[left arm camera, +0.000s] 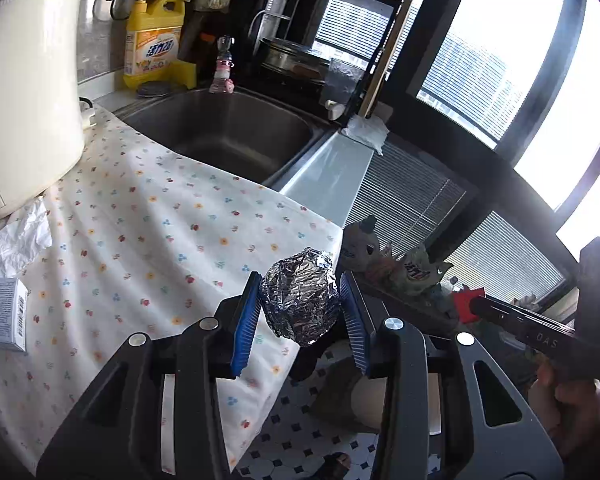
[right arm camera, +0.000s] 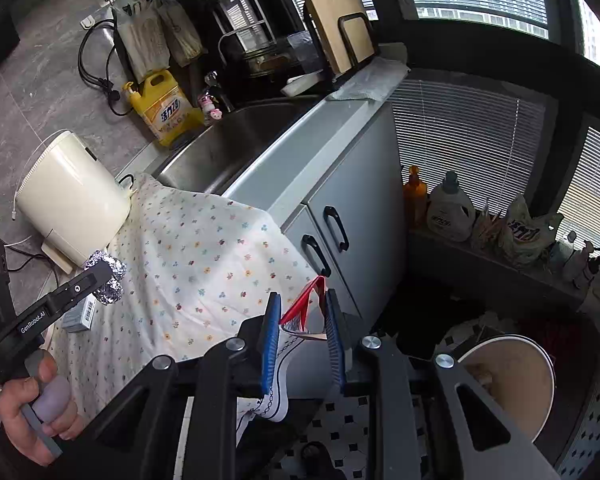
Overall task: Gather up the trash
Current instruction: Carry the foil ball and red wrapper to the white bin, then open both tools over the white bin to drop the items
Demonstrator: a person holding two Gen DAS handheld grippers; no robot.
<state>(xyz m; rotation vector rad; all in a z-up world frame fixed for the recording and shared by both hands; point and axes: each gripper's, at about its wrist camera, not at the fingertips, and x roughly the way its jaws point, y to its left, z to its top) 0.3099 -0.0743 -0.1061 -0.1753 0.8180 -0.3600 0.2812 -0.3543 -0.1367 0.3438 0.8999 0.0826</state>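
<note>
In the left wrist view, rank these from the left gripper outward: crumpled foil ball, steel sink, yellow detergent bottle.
1. Crumpled foil ball, clamped between the left gripper's blue pads.
2. Steel sink, beyond the flowered cloth, mid-frame.
3. Yellow detergent bottle, behind the sink at the wall.

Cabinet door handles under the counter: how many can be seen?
2: both black handles are on the grey cabinet doors below the sink, one higher, one lower and nearer. Others may be hidden.
</note>
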